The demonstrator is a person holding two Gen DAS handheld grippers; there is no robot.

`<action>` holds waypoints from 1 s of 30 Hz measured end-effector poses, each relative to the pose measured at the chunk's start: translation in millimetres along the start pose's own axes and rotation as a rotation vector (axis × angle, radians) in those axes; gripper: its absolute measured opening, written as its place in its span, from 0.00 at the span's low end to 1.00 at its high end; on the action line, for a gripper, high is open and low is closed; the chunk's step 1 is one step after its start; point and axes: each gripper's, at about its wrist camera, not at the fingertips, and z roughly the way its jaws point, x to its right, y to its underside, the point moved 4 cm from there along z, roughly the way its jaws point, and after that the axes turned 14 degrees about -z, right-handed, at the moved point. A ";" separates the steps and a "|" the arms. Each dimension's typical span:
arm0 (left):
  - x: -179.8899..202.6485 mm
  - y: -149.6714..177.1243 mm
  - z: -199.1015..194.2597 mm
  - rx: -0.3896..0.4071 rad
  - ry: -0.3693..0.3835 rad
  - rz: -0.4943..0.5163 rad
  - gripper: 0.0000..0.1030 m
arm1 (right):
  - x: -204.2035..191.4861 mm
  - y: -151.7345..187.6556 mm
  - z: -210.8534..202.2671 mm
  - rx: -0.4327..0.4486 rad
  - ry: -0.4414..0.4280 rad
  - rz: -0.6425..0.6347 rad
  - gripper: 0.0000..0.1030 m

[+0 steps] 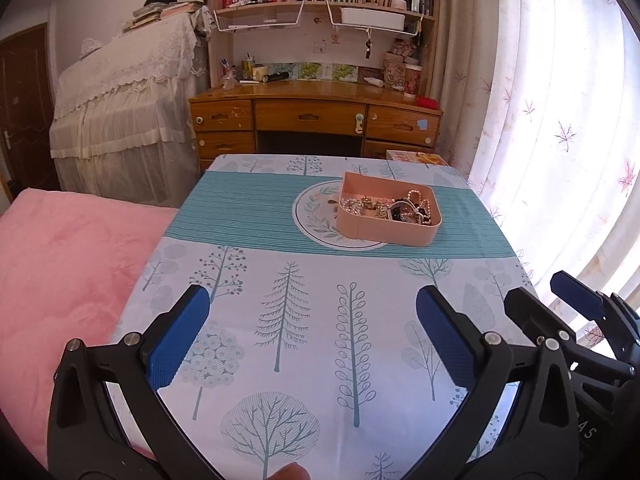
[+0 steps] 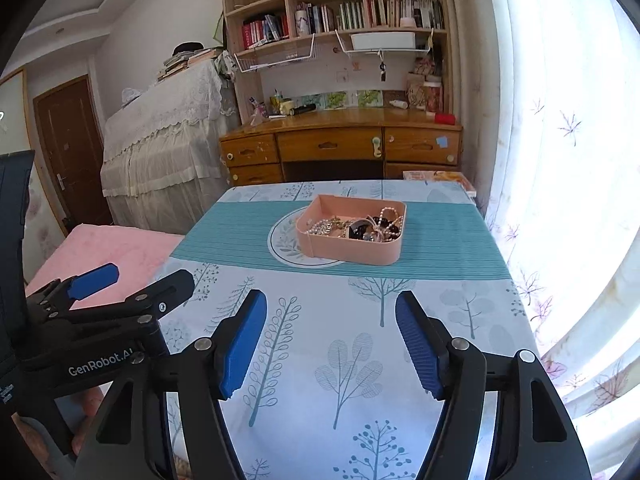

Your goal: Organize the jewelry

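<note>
A pink tray (image 1: 384,232) (image 2: 352,249) stands on the table's teal stripe, partly over a printed round leaf motif (image 1: 316,216) (image 2: 286,240). Inside lies a tangle of jewelry (image 1: 400,208) (image 2: 366,226): pearl strands, gold chains and dark beads. My left gripper (image 1: 312,304) hovers open over the near part of the table, well short of the tray, nothing between its blue pads. My right gripper (image 2: 331,312) is also open and empty, beside the left one. Each gripper shows in the other's view: the right gripper (image 1: 548,292) at right, the left gripper (image 2: 140,276) at left.
The table (image 1: 304,320) carries a tree-print cloth. A pink blanket (image 1: 68,280) lies to its left, bright curtains (image 1: 560,120) to its right. Behind stand a wooden desk (image 1: 316,116) with bookshelves and a lace-covered piece of furniture (image 1: 124,120). A fingertip (image 1: 290,472) shows at the bottom edge.
</note>
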 end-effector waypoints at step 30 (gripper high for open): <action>9.4 6.7 -21.9 0.023 -0.045 0.018 0.99 | 11.1 14.0 -28.8 0.006 -0.011 0.043 0.67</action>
